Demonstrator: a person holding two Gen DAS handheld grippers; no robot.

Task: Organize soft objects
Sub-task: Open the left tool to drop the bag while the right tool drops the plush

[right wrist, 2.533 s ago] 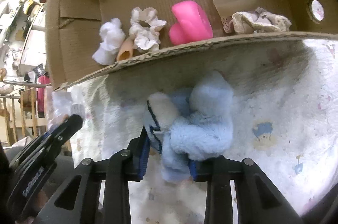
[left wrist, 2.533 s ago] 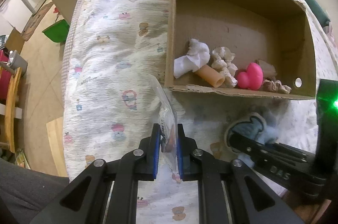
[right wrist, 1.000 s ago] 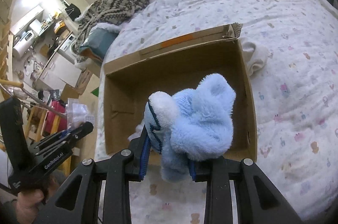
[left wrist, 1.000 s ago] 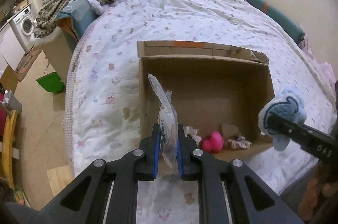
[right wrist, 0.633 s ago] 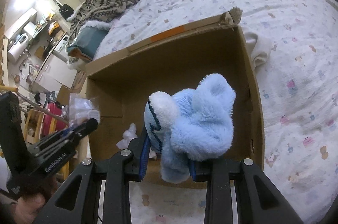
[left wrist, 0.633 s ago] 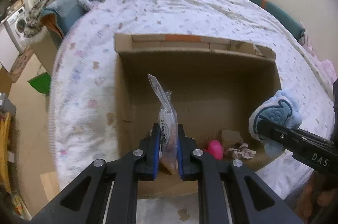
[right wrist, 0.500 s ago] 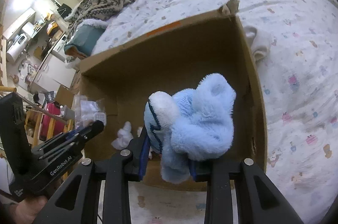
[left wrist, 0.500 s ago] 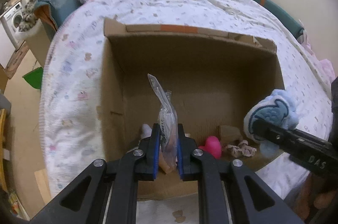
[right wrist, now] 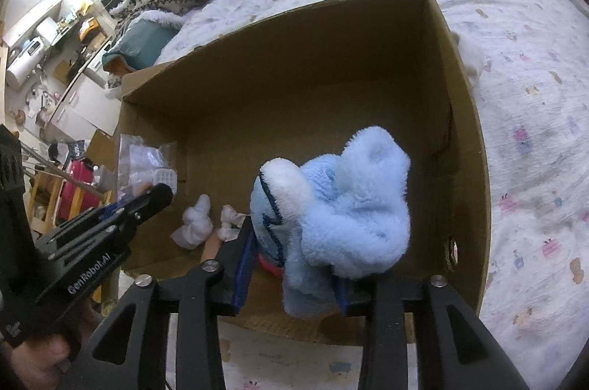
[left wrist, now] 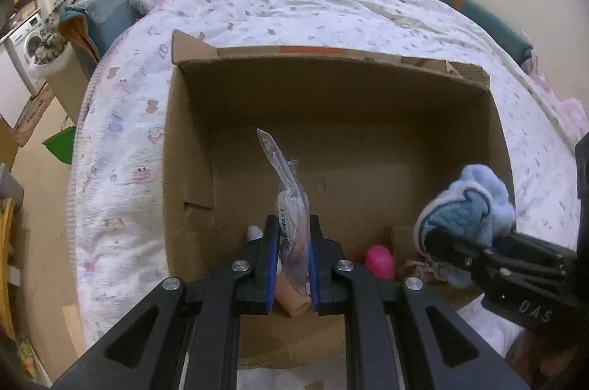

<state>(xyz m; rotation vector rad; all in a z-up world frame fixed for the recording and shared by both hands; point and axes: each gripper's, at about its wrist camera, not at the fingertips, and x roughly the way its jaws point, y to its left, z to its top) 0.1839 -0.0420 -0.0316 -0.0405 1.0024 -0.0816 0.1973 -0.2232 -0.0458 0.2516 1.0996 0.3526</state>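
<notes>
Bed [left wrist: 331, 7] carrying cardboard box [left wrist: 191, 139], several items lying inside | left tongs [left wrist: 291, 265] pinching plastic bag [left wrist: 291, 206] | right tongs [right wrist: 294, 265] opening, blue plush [right wrist: 342, 206] leaving left pad

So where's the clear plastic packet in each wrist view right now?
Left wrist view: the clear plastic packet stands bottom centre, pinched between the left tongs, over the cardboard box.
Right wrist view: it shows at the left edge, sticking up from the left tongs by the box's left wall.
Shared landmark: the blue plush toy at the right tongs.
</notes>
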